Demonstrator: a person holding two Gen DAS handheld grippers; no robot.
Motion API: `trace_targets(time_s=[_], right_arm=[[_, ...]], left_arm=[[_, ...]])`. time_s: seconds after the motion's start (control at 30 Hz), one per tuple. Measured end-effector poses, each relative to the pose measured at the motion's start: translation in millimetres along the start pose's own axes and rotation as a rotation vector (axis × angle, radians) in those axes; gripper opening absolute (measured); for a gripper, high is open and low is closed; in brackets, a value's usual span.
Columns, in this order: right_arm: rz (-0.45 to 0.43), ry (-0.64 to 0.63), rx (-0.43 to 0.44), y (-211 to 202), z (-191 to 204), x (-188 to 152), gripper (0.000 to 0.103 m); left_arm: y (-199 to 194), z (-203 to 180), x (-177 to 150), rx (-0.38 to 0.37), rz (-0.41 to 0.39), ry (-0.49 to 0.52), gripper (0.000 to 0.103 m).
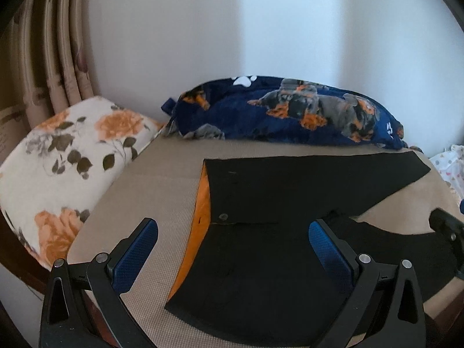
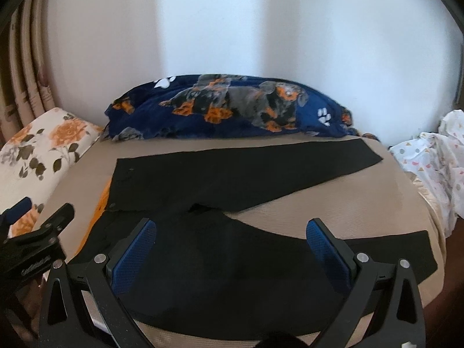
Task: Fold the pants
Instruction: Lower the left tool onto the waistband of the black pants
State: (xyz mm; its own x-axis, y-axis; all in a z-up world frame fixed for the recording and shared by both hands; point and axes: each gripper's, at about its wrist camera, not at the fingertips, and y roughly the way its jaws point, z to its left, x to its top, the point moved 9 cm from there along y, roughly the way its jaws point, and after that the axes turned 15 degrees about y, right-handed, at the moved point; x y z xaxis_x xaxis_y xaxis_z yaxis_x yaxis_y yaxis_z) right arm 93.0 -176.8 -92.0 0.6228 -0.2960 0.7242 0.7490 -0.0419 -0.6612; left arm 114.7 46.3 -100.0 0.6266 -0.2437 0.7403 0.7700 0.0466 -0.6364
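At the far left of both frames a floral pillow (image 2: 40, 150) is being shown, one only, with curtain folds (image 1: 58, 58) hanging above it in the upper left. Toward the centre, one pair of black pants (image 2: 232, 179) is lying flat on the beige surface (image 1: 150, 191), its orange-lined waistband (image 1: 203, 203) at centre left in the left wrist view and its two legs being spread apart toward the right, one high, one low. No fold is judged to have been made; the whole folding is being left to do. The left gripper (image 1: 233, 249) is being held wide open over the waist area, nothing between its two blue pads (image 1: 136, 258). The right gripper (image 2: 232, 246) is likewise being held wide open over the lower leg, gripping nothing. Behind, along the upper centre, one navy dog-print blanket (image 2: 232, 107) is lying; at the far right, one white patterned cloth (image 2: 435, 168) is being left crumpled
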Motion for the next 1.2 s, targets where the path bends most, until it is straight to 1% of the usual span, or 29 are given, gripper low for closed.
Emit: trace_targets(time_s=[0.17,0.33,0.6,0.73,0.83,0.93,0.97,1.0,1.1,1.2], right_arm=[[0.003,-0.05,0.028,5.0,13.4,1.9,0.103],[0.004,-0.058,0.051,11.0,21.3,6.4,0.103],[0.013,-0.06,0.042,26.4,26.3,9.4,0.103],[0.012,-0.063,0.034,36.4,28.9,8.9,0.103],[0.013,-0.066,0.03,40.3,28.2,9.2,0.103],[0.023,-0.058,0.022,47.9,24.7,9.9,0.103],[0.028,-0.055,0.021,50.2,23.5,9.6,0.103],[0.035,-0.052,0.02,52.7,21.1,9.2,0.103],[0.05,-0.04,0.017,59.7,16.2,6.5,0.103],[0.064,-0.033,0.018,65.1,12.7,3.9,0.103]], left_arm=[[19.2,11.9,2.1,0.012,0.016,-0.005,0.103],[36.9,22.4,6.5,0.014,0.019,-0.002,0.103],[73.9,33.8,14.4,0.003,0.04,0.036,0.103],[90.2,39.7,18.4,0.0,0.029,0.048,0.103],[103.6,42.0,23.7,-0.05,-0.005,0.078,0.103],[119.0,48.1,25.8,-0.069,-0.012,0.083,0.103],[126.2,51.2,25.2,-0.083,-0.002,0.076,0.103],[138.2,55.7,23.7,-0.121,0.022,0.061,0.103],[168.3,68.4,21.4,-0.191,0.086,0.027,0.099],[196.6,78.8,23.2,-0.236,0.139,0.013,0.099]])
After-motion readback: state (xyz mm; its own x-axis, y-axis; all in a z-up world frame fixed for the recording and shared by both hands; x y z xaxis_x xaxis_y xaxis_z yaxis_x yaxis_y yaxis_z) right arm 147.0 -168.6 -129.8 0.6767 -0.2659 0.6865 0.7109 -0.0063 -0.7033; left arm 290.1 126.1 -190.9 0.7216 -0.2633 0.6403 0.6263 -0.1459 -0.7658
